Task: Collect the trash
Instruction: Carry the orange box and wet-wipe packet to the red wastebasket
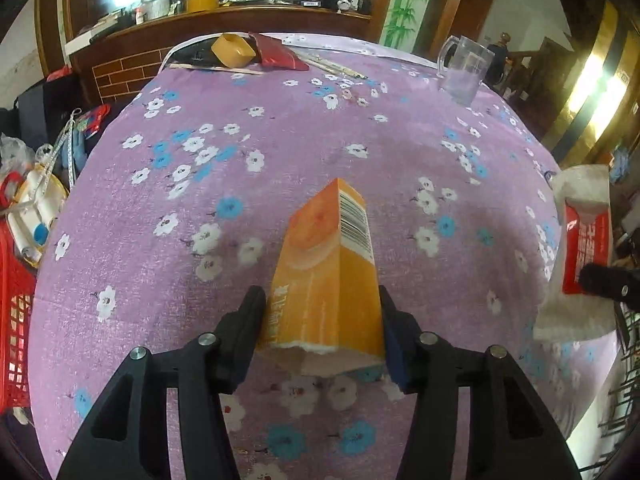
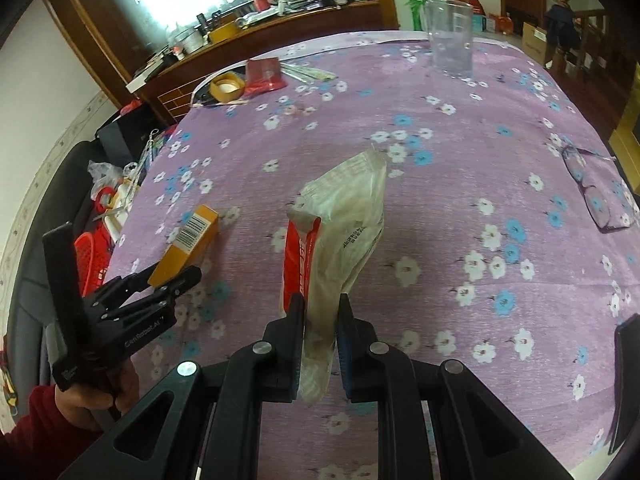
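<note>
1. Left wrist view: the left gripper point(image 1: 322, 312) is clamping an orange carton point(image 1: 326, 276), its fingers point(image 1: 250, 320) pressing both flat sides at the torn near end. The carton is hanging above the flowered purple surface point(image 1: 280, 128), barcode side facing right. My judgement: the squeezed cardboard could buckle and slip out during carrying.
2. Right wrist view: the right gripper point(image 2: 320, 320) is pinching a crumpled whitish wrapper point(image 2: 344, 220) with a red strip, fingers closed tight on its near end. The wrapper is standing up above the surface, limp and creased. I judge the thin film could slide free or tear.
</note>
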Demonstrator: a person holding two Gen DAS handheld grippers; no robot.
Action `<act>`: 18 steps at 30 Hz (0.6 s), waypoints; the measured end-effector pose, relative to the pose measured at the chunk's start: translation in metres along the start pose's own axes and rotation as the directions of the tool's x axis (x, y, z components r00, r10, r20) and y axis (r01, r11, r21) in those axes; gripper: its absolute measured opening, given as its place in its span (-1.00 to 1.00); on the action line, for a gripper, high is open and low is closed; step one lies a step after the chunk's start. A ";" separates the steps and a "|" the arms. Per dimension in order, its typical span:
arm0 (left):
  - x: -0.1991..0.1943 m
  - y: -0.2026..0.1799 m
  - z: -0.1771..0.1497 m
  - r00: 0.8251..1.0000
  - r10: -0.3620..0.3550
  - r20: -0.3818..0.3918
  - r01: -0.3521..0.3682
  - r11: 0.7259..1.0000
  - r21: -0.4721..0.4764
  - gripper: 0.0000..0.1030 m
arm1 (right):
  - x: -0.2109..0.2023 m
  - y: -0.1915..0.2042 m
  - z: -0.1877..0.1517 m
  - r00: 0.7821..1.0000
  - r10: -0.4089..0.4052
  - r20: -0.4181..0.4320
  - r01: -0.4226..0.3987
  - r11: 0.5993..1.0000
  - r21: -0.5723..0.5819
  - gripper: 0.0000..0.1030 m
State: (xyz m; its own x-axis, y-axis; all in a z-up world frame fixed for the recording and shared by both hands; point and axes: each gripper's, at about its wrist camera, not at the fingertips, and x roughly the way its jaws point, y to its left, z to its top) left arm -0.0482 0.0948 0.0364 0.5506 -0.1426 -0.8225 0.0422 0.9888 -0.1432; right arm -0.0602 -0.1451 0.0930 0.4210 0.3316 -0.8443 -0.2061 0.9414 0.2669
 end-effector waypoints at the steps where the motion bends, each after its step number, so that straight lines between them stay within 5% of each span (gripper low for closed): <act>1: -0.001 0.000 0.002 1.000 0.010 0.007 -0.010 1.000 0.005 0.03 | 0.000 0.003 0.000 1.000 0.001 -0.001 -0.001 1.000 -0.004 -0.67; 5: 0.006 0.001 0.008 0.999 0.035 -0.013 -0.034 0.999 0.009 0.41 | 0.000 0.009 -0.001 1.000 0.004 -0.009 -0.004 1.000 -0.014 -0.67; 14: 0.014 0.002 0.014 0.998 0.068 -0.018 -0.067 0.997 0.027 0.41 | -0.006 0.011 -0.006 1.000 -0.009 -0.001 0.009 1.000 -0.012 -0.67; 18: 0.012 -0.009 0.013 0.999 0.028 -0.036 -0.026 0.998 0.063 0.44 | -0.007 0.011 -0.007 1.000 -0.012 -0.002 0.012 1.000 0.000 -0.67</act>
State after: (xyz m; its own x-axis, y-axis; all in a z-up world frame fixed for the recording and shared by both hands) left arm -0.0311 0.0849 0.0346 0.5212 -0.1159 -0.8455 0.0805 0.9930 -0.0865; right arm -0.0715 -0.1378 0.0982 0.4217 0.3201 -0.8484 -0.2011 0.9453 0.2568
